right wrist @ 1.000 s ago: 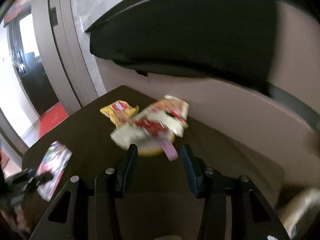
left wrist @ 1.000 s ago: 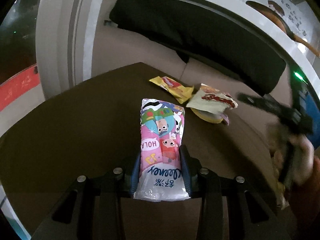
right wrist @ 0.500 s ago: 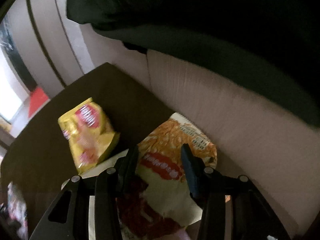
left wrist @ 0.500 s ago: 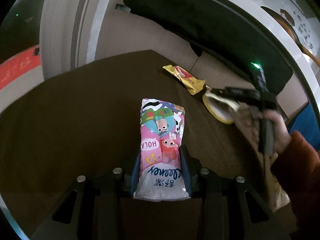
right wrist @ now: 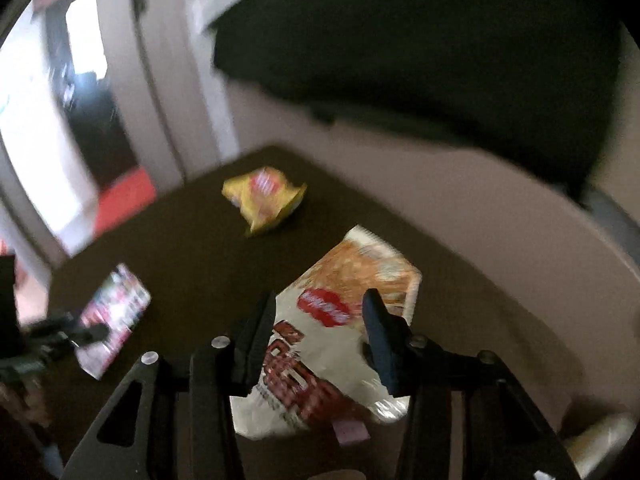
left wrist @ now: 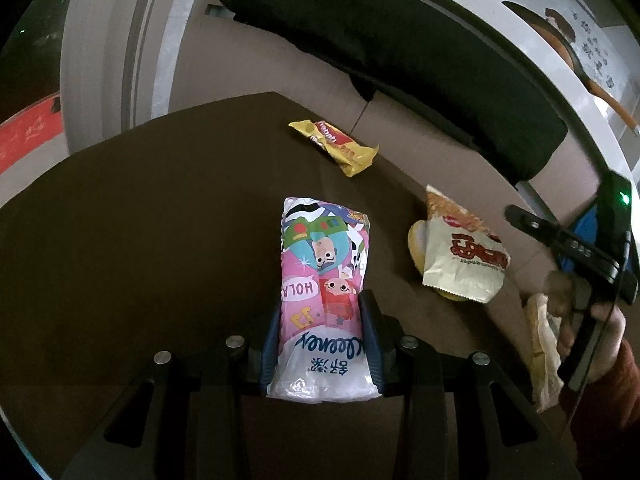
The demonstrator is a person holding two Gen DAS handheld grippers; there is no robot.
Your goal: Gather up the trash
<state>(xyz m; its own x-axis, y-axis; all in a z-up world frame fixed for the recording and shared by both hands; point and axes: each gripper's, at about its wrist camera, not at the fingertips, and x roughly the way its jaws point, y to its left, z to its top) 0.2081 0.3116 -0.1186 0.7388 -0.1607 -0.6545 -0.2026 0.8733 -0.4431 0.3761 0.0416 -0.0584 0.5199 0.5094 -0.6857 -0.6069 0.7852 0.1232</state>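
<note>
Straddling the cream-and-red crinkled snack wrapper (right wrist: 328, 344) on the dark brown counter (right wrist: 192, 248), the right gripper (right wrist: 320, 332) had just widened; clenching squarely would serve. Left gripper (left wrist: 320, 336) grasped the pink cartoon-printed tissue pack (left wrist: 322, 280).

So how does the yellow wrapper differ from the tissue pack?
The yellow wrapper is crumpled and lies loose near the far edge of the table; the tissue pack is plump, pink with cartoons, and clamped in the left tongs. The wrapper looks smaller. Both are plastic packaging.
</note>
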